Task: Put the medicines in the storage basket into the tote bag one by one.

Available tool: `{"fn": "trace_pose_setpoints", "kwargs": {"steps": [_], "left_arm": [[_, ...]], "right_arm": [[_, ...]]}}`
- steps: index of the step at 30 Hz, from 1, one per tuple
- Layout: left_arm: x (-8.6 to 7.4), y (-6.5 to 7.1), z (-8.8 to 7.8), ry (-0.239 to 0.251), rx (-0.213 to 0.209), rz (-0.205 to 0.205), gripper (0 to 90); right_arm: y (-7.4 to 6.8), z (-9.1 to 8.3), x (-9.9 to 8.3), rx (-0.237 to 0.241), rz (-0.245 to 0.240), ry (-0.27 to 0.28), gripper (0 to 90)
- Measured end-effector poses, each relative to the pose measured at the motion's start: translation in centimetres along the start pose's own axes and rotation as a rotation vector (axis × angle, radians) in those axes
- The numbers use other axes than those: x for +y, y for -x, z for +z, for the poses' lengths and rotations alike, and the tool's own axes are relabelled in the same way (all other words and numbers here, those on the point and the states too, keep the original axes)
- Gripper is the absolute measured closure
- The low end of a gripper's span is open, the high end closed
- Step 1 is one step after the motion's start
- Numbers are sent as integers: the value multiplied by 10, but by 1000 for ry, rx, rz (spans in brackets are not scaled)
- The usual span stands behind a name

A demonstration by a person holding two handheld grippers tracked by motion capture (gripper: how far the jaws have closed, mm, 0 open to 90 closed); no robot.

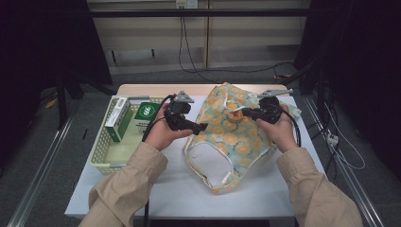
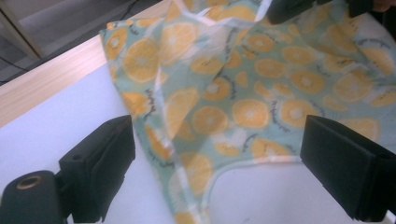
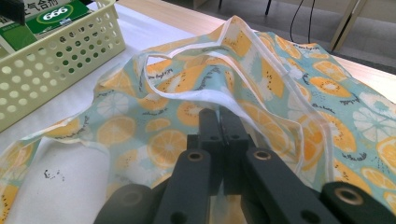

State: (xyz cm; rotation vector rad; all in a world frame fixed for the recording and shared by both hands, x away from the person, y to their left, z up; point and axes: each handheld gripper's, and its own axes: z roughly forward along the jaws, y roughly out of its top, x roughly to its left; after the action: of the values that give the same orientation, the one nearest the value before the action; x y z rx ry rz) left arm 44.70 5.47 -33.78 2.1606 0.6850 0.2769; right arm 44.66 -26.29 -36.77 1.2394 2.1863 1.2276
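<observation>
Left of the orange-print bag (image 1: 234, 137) stands the perforated basket (image 1: 101, 153) of green boxes (image 1: 145, 116). The left gripper (image 1: 204, 126) hovers at the bag's left edge, jaws wide, holding nothing. The right gripper (image 1: 243, 112) is clamped on the bag's white hem (image 3: 205, 97) (a thin pinch); any tug risks the cloth slipping free.

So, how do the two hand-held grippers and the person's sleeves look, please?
Both are black. The left hand-held gripper has two blocky black pads and a grey three-cornered plate on top; a black cable trails from it. The right hand-held gripper carries a similar grey plate and a black cable. The sleeves are beige, with cuffs.
</observation>
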Motion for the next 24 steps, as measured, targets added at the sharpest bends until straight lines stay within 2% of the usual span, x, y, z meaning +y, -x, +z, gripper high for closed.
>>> {"fn": "trace_pose_setpoints", "kwargs": {"steps": [3,9,10,11,12,13,14,19,23,24], "left_arm": [[-4,-6,-6,-4,13,-6,102],[-12,-19,-17,-25,34,-20,102],[-13,-21,-20,-31,55,-19,102],[-15,-25,-23,-27,32,-22,102],[-16,-26,-26,-32,63,-22,102],[-18,-30,-28,-29,48,-25,102],[-20,-33,-31,-31,54,-26,102],[-29,-47,-41,-38,84,-48,102],[-37,-57,-45,-55,103,-49,102],[-39,-58,-45,-58,128,-54,103]], "right_arm": [[0,-1,0,13,-15,7,900],[0,-2,-1,6,-8,8,900],[0,-2,0,9,-9,8,900],[0,-2,0,10,-10,8,900],[-1,-2,0,11,-12,9,900],[0,-2,0,12,-11,9,900],[0,-2,0,13,-12,9,900],[1,-2,-1,13,-11,6,900],[0,-1,-1,13,-11,5,900],[0,-1,-1,14,-12,3,900]]}}
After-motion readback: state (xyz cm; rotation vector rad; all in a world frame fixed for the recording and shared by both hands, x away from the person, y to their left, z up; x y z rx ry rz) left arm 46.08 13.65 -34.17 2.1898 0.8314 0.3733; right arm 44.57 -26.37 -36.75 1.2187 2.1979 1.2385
